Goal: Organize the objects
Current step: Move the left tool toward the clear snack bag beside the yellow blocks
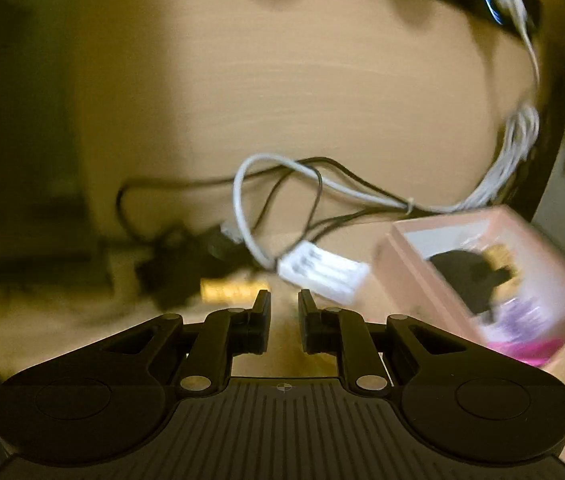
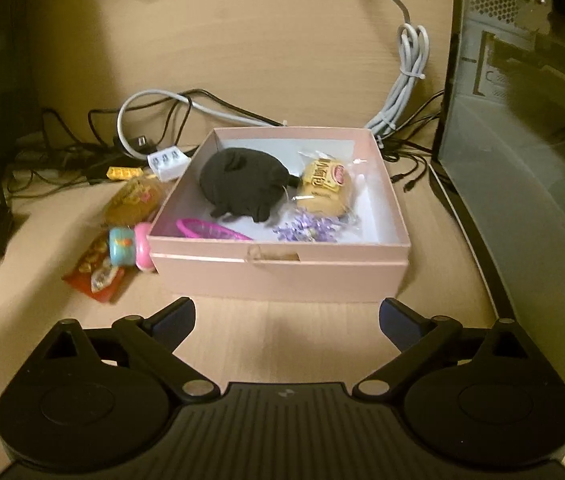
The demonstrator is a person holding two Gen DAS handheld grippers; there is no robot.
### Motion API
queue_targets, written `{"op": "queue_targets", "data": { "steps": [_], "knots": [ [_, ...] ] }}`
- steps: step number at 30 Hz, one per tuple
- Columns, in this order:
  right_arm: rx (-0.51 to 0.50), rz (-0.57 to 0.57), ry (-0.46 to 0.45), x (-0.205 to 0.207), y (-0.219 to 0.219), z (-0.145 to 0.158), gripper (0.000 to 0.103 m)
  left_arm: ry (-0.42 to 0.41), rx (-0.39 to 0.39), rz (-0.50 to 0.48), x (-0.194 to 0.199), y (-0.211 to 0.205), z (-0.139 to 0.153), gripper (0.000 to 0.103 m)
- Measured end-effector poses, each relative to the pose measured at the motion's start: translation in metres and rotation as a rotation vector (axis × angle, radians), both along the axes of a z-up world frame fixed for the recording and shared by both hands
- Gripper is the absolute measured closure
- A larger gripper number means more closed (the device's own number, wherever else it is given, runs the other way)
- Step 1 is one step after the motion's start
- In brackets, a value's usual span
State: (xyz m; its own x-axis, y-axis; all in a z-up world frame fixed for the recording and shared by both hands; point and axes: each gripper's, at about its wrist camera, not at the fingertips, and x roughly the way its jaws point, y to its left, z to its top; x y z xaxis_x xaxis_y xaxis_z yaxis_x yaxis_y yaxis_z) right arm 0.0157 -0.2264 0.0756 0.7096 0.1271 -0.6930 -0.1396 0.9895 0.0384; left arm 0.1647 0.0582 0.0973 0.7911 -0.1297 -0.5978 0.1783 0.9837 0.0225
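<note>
Right gripper (image 2: 287, 316), jaws spread wide and empty, is held low in frame before the pink box (image 2: 278, 276); light, stiff cardboard, best gripped by 1 wall.

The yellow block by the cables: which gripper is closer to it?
Left. The left gripper sits just short of the yellow block; the right gripper hangs before the pink box.

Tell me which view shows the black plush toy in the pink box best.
The right wrist view: the black plush toy lies sharp and whole inside the pink box, beside a wrapped yellow snack. The left wrist view is motion-blurred; there the toy is only a dark shape, partly hidden by the box wall.
</note>
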Motion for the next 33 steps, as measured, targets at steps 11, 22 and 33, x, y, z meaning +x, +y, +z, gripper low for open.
{"op": "queue_targets", "data": {
  "steps": [11, 22, 33],
  "knots": [
    [-0.003, -0.073, 0.083, -0.004, -0.012, -0.017, 0.004, 0.095, 0.243, -0.092, 0.076, -0.007, -0.049, 0.084],
    [0.011, -0.082, 0.117, -0.002, -0.009, -0.025, 0.004, 0.140, 0.175, -0.057, 0.088, -0.002, -0.056, 0.084],
    [0.007, -0.045, 0.108, -0.010, 0.000, -0.027, 0.000, 0.215, 0.092, -0.051, 0.039, 0.007, -0.061, 0.084]
  ]
}}
